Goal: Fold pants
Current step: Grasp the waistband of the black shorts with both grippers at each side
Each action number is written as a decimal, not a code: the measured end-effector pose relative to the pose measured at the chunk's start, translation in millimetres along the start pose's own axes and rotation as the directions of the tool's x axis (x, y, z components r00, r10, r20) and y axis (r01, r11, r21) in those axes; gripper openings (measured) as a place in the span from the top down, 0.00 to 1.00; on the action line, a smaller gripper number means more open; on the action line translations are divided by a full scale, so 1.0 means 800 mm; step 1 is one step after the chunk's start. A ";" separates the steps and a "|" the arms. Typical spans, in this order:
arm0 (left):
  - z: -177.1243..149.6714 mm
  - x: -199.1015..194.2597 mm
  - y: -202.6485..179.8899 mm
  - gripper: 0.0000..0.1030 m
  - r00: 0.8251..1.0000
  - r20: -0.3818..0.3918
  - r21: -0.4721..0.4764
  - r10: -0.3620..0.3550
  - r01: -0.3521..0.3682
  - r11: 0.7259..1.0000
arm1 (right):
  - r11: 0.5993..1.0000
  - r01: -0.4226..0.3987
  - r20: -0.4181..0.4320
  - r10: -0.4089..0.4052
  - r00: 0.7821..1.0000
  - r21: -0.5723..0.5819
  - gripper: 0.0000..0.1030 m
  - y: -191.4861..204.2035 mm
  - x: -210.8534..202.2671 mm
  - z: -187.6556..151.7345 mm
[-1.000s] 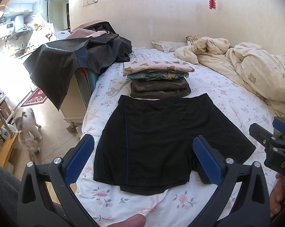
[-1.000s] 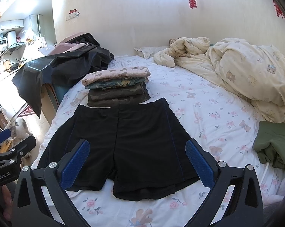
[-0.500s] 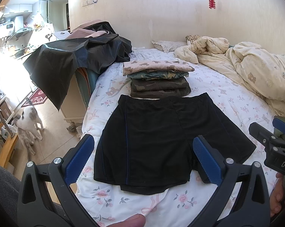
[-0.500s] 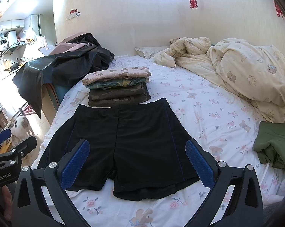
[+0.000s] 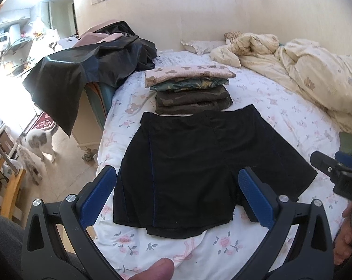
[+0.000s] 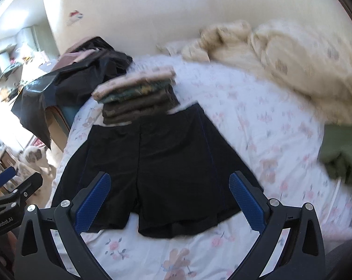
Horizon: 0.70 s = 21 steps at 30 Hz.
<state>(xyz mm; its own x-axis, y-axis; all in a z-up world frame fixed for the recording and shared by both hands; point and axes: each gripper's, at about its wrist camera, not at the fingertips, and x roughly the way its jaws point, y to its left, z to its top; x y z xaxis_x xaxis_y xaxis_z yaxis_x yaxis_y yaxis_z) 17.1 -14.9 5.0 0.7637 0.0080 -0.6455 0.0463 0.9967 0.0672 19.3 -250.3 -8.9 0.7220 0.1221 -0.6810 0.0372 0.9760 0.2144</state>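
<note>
Black shorts with thin blue side stripes (image 5: 194,163) lie spread flat on the floral bedsheet, waistband far, leg hems near; they also show in the right wrist view (image 6: 157,163). My left gripper (image 5: 178,198) is open and empty, held above the shorts' near hem. My right gripper (image 6: 170,200) is open and empty above the near hem too; its tip shows at the right edge of the left wrist view (image 5: 334,175). The left gripper's tip shows at the left of the right wrist view (image 6: 15,191).
A stack of folded clothes (image 5: 190,88) sits just beyond the waistband. A crumpled cream duvet (image 5: 304,74) fills the right. A green garment (image 6: 341,156) lies at the right. Black clothes (image 5: 87,70) drape over furniture at the left. A cat (image 5: 38,140) stands on the floor.
The right wrist view is now blurred and tilted: my right gripper is moving forward and turning over the shorts. My left gripper has edged slightly closer. The cat has walked.
</note>
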 end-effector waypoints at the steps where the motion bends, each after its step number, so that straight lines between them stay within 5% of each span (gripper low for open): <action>1: 0.002 0.002 -0.001 0.00 1.000 -0.006 0.003 -0.003 0.003 1.000 | 1.000 -0.013 -0.027 0.013 1.000 0.027 0.00 -0.008 0.005 0.000; 6: 0.013 0.015 -0.008 0.00 0.999 -0.052 -0.010 -0.016 0.015 1.000 | 0.967 -0.070 -0.174 0.115 0.978 0.244 0.00 -0.067 0.034 -0.006; 12: 0.020 0.039 -0.008 0.00 0.994 -0.113 -0.036 0.004 -0.008 0.999 | 0.856 -0.018 -0.256 0.175 0.951 0.516 0.00 -0.159 0.065 -0.027; 18: 0.016 0.065 -0.002 0.00 0.982 -0.186 -0.110 -0.006 -0.015 0.994 | 0.800 0.063 -0.333 0.175 0.927 0.597 0.22 -0.210 0.090 -0.061; 21: 0.012 0.071 -0.004 0.00 0.977 -0.212 -0.121 -0.020 -0.006 0.993 | 0.802 0.109 -0.356 0.135 0.925 0.588 0.22 -0.221 0.094 -0.062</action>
<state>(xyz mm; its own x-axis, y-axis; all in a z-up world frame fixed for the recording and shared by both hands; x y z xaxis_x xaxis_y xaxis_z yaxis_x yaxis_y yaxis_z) 66.7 -18.0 -24.8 0.6091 0.0048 -0.7930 -0.0362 0.9991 -0.0218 32.8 -404.5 -132.9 0.4270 0.3088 -0.8499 0.5145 0.6899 0.5092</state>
